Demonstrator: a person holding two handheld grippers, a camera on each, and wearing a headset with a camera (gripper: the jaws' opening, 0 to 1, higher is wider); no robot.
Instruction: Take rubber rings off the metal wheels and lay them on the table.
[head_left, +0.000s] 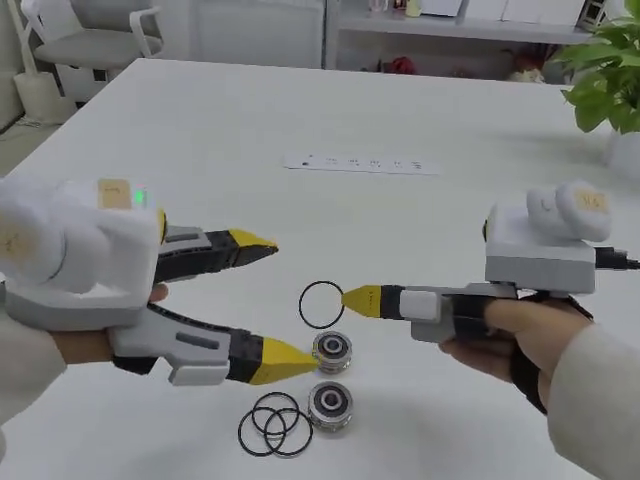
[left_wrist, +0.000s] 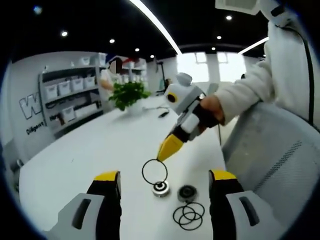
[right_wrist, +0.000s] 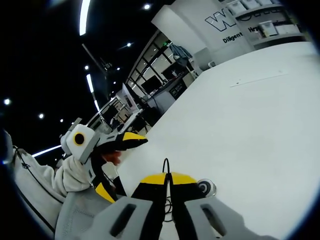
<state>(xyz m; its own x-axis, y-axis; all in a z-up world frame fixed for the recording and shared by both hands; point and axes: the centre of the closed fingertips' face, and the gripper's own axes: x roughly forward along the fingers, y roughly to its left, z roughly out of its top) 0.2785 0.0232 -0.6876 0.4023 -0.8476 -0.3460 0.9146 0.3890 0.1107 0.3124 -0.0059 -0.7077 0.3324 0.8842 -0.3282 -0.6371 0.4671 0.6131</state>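
Note:
Two small metal wheels lie flat on the white table (head_left: 200, 130), one (head_left: 331, 348) just behind the other (head_left: 330, 402). Three loose black rubber rings (head_left: 275, 423) lie overlapped to their left. My right gripper (head_left: 350, 298) is shut on another black ring (head_left: 322, 304), held upright a little above the rear wheel. In the right gripper view this ring (right_wrist: 165, 165) stands edge-on between the shut jaws (right_wrist: 166, 176), with a wheel (right_wrist: 206, 187) beyond. My left gripper (head_left: 275, 300) is open, its lower tip next to the rear wheel. The left gripper view shows the wheels (left_wrist: 160, 188) ahead between its jaws.
A white power strip (head_left: 362, 164) lies across the table's middle. A potted green plant (head_left: 605, 80) stands at the far right edge. An office chair (head_left: 90, 40) and shelves stand beyond the table's far side.

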